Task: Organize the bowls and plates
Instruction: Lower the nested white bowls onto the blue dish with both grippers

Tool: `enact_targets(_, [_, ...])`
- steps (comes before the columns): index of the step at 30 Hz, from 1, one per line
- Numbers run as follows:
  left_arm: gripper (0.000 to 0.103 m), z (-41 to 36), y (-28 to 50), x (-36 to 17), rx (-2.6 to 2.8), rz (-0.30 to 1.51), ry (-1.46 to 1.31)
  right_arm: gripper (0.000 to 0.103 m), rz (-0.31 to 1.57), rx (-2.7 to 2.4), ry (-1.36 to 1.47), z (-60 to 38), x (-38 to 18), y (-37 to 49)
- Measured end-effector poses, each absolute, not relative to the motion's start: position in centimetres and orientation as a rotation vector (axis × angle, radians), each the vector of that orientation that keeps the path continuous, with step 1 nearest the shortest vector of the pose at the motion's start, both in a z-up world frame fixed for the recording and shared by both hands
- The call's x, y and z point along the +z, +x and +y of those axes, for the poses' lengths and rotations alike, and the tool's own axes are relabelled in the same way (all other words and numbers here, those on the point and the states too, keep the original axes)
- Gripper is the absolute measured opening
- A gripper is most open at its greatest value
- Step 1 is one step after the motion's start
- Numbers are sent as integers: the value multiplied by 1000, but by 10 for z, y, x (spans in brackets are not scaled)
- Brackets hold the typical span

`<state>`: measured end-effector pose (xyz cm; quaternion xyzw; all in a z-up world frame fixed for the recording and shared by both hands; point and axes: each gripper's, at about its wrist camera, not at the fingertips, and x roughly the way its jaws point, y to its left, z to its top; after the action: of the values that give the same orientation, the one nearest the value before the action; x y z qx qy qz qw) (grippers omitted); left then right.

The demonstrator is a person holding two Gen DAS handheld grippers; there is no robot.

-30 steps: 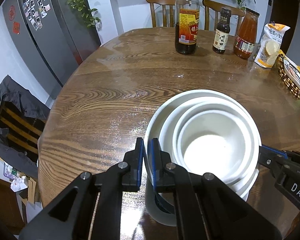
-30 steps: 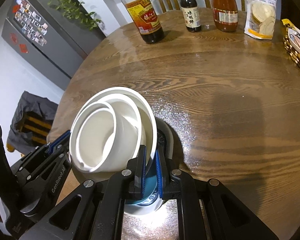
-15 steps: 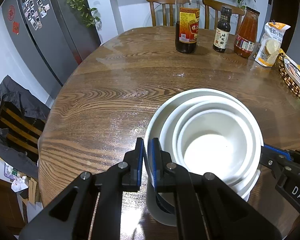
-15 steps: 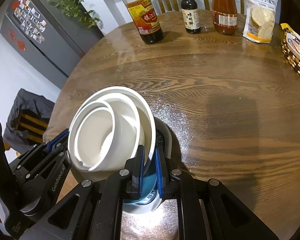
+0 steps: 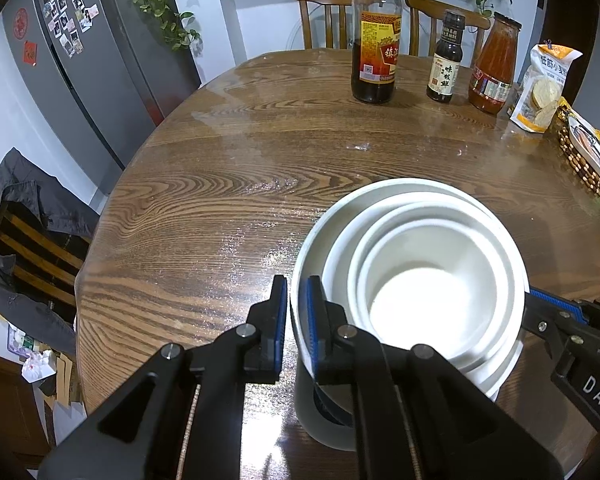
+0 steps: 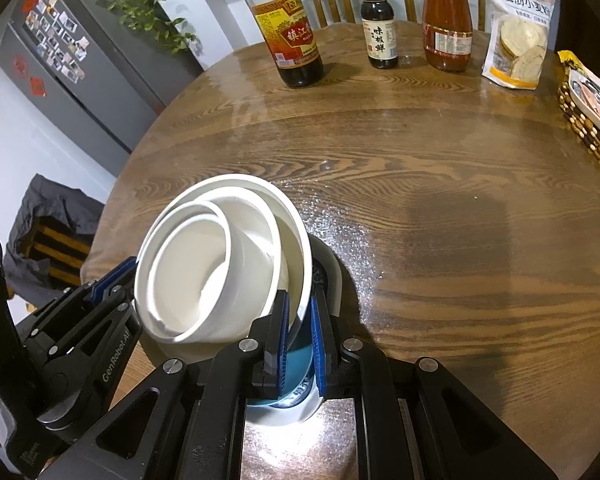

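This is a home dining area beside a kitchen. A round wooden table (image 5: 220, 208) carries a vinegar bottle (image 5: 376, 44), a small sauce bottle (image 5: 446, 60) and a jar of red sauce (image 5: 494, 66). Wooden chairs (image 5: 320, 16) stand behind it, and a grey fridge (image 5: 96, 68) (covered in photo magnets) stands left, under a trailing plant (image 5: 156, 4).

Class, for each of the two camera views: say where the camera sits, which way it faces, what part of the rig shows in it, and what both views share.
Left wrist: sits on the left gripper, faces down and forward over the round table toward the bottles; the right gripper enters at right.
Right wrist: sits on the right gripper, same heading; the left gripper shows at left.
Shared: each gripper clamps the rim of the stacked white bowls, from opposite sides.
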<state>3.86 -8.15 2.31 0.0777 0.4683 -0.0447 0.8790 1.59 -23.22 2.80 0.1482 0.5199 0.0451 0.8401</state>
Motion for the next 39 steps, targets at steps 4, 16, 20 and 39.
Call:
enact_targets(4, [8, -81, 39, 23, -93, 977, 162, 12, 1101, 91, 309, -232, 28, 17])
enact_targets(16, [8, -81, 40, 23, -91, 982, 172, 12, 1110, 84, 285, -231, 29, 17])
enact_targets(20, [8, -81, 39, 22, -91, 984, 180, 12, 1111, 82, 281, -230, 29, 17])
enact_targets(39, [22, -74, 40, 23, -74, 990, 171, 12, 1115, 75, 273, -231, 30, 18])
